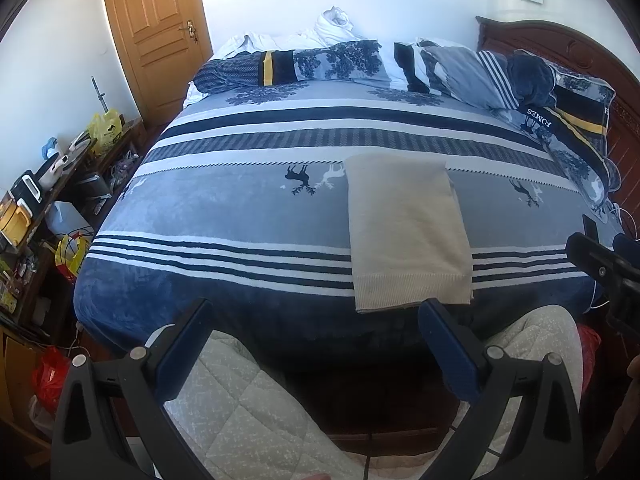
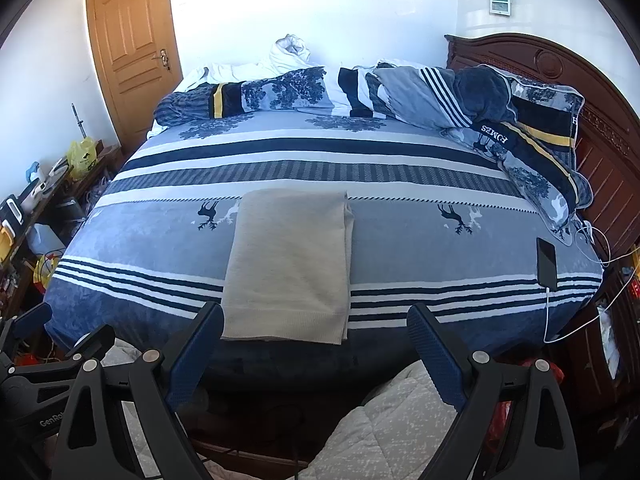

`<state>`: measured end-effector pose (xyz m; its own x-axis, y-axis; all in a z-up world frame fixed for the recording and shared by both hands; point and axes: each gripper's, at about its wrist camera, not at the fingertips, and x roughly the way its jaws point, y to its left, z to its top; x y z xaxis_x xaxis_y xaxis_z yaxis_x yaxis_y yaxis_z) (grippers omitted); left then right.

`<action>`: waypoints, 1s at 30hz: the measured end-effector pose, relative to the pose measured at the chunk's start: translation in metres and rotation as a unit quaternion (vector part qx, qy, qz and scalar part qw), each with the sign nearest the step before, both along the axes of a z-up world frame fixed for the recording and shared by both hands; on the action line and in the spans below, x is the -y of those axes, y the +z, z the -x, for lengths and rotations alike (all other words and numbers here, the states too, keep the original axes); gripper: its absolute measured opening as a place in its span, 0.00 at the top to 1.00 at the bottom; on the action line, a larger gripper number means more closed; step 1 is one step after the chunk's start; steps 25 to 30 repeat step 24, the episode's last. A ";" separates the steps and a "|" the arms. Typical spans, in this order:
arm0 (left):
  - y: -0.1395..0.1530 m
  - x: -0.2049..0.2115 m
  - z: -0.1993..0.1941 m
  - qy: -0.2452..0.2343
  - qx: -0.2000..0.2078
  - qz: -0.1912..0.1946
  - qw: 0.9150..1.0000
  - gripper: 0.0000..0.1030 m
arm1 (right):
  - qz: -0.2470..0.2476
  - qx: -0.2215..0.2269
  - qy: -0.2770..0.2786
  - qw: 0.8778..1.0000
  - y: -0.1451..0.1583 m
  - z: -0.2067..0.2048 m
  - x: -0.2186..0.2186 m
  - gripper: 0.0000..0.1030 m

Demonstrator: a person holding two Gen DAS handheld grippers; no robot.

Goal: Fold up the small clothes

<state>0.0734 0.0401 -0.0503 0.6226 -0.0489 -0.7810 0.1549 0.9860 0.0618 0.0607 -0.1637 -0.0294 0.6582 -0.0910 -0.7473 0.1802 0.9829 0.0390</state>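
Nearest to us, we hold the left tongs (image 1: 316,322) and the right tongs (image 2: 316,326) back from the foot of the bed, each with its blue-padded fingers spread wide and nothing between them. Below them we see our legs in pale quilted trousers (image 1: 240,412). In the right wrist view the left tongs also show at the lower left edge, and in the left wrist view the right tongs show at the far right edge. Just beyond the fingertips lies the beige knit garment (image 2: 286,264), folded into a long rectangle and flat on the bed (image 2: 420,248), its ribbed hem at the near edge of the mattress and its far end reaching the row of deer printed on the blue, grey and white striped cover. Neither pair of tongs touches it. Well to the right of the garment, near the bed's right edge, a dark phone (image 2: 546,263) lies with a white cable (image 2: 549,312) running off the side. Further back a rumpled duvet and pillows (image 2: 420,96) in the same print are heaped along the far side, against the dark wooden headboard (image 2: 560,64) on the right. To the left stands a cluttered shelf (image 1: 52,184), and behind it a wooden door (image 1: 154,28) in the white wall.
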 end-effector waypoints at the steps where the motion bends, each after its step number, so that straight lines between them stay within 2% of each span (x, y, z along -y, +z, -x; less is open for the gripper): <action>1: 0.000 0.000 0.000 -0.002 0.001 -0.001 1.000 0.02 | 0.000 0.000 0.000 1.000 0.000 0.000 0.000 0.08; 30: -0.005 -0.003 -0.002 -0.007 0.002 -0.003 1.000 0.02 | -0.002 -0.009 0.000 1.000 -0.007 -0.003 0.004 0.08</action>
